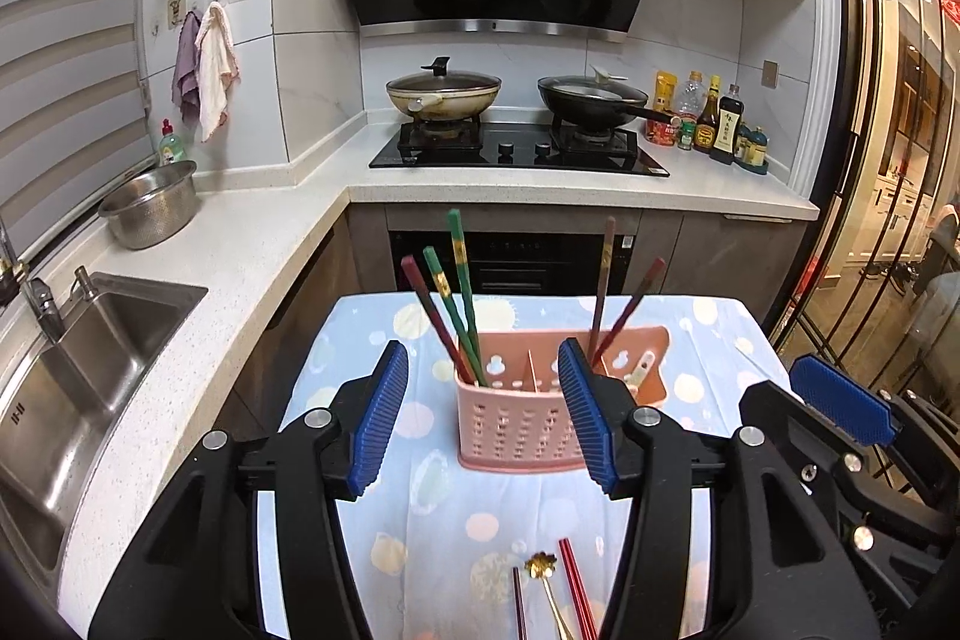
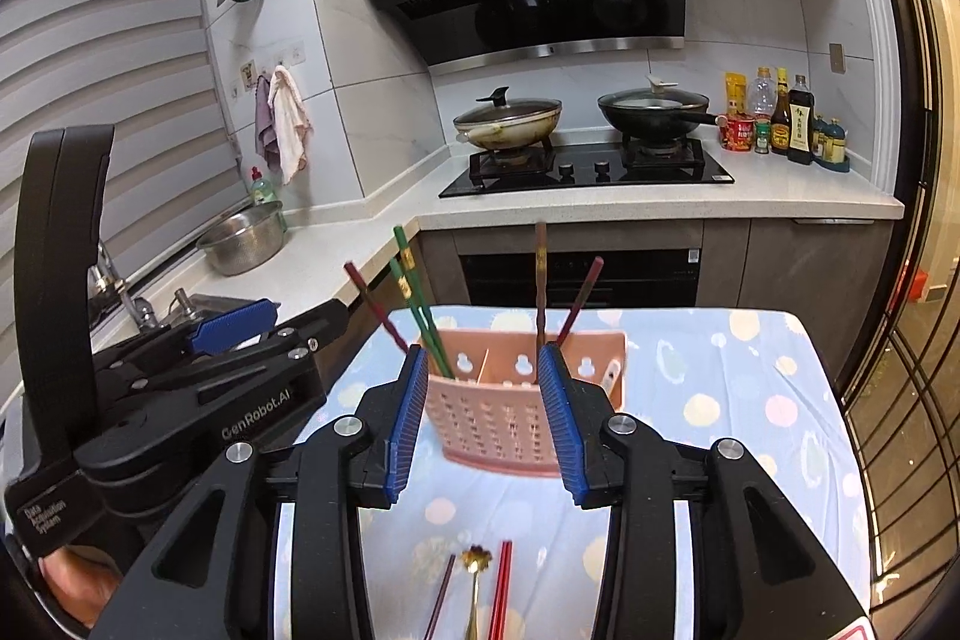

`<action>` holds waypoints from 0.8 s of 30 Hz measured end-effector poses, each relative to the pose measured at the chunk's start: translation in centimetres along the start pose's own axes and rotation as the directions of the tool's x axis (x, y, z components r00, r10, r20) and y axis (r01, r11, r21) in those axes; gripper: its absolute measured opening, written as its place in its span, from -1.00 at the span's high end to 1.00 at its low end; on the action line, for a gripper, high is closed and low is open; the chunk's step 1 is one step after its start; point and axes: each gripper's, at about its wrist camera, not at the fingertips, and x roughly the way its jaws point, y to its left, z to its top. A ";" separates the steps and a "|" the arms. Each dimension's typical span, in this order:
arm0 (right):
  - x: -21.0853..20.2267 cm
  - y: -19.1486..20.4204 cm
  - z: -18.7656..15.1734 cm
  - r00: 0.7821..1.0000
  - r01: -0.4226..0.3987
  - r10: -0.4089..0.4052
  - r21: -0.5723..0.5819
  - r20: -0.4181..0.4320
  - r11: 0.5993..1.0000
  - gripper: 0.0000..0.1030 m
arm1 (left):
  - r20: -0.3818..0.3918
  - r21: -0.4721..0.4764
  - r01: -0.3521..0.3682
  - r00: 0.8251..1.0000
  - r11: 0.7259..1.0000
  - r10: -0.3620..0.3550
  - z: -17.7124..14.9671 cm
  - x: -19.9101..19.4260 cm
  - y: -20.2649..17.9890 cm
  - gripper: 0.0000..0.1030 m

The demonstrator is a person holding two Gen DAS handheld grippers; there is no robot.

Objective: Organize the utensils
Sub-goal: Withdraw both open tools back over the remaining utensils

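Your left gripper (image 1: 483, 418) hovers over the small table's patterned blue cloth (image 1: 372, 334) with its jaws apart and nothing between the blue pads; through the gap you see the pink perforated utensil caddy (image 1: 522, 430) standing beyond the fingertips. Your right gripper (image 2: 483, 424) is likewise parted and empty, framing the same caddy (image 2: 498, 424) from a little further right, untouched.

In the caddy's left compartment, two green chopsticks (image 1: 459, 292) and a dark red chopstick (image 1: 429, 310) lean toward 11 o'clock. In the right compartment a brown chopstick (image 1: 603, 280) stands nearly upright and another dark red one (image 1: 636, 298) tilts toward 1 o'clock. A pale utensil handle (image 1: 639, 370) shows against the caddy's back wall at the right.

Loose on the cloth at 6 o'clock, near your grippers' bases, lie a gold flower-bowled spoon (image 2: 476, 559), a pair of bright red chopsticks (image 2: 503, 586) just right of it, and a single dark chopstick (image 2: 443, 589) to its left. In the right wrist view, your left gripper sits at 9 o'clock, with your hand (image 2: 78, 589) under it
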 end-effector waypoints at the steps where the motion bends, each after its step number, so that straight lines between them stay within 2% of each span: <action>1: -0.3 0.1 -0.6 1.000 0.003 -0.003 -0.004 -0.007 1.000 0.25 | -0.004 -0.002 0.000 1.000 1.000 0.000 -0.4 -0.3 0.0 0.00; 2: -0.6 0.1 -1.1 1.000 0.002 -0.002 -0.008 -0.015 1.000 0.25 | -0.009 -0.005 -0.002 1.000 1.000 0.002 -0.8 -0.5 0.1 -0.05; 8: -1.9 0.4 -5.1 0.997 -0.001 0.000 -0.013 -0.076 1.000 0.25 | -0.046 0.005 -0.008 0.999 1.000 0.008 -4.4 -1.9 0.0 -0.06; 14: -3.0 -0.5 -9.7 0.987 0.007 -0.002 0.025 -0.161 1.000 0.26 | -0.128 0.023 -0.029 0.991 0.999 0.032 -9.7 -2.6 -0.1 -0.06; 18: -3.3 -0.9 -13.0 0.974 0.024 -0.017 0.028 -0.225 0.999 0.26 | -0.204 0.035 -0.033 0.978 0.999 0.039 -13.7 -2.5 -0.3 -0.11; 24: -3.1 -1.1 -18.5 0.941 0.054 -0.039 0.036 -0.335 0.998 0.26 | -0.297 0.058 -0.027 0.954 0.998 0.043 -19.0 -2.5 -0.8 -0.21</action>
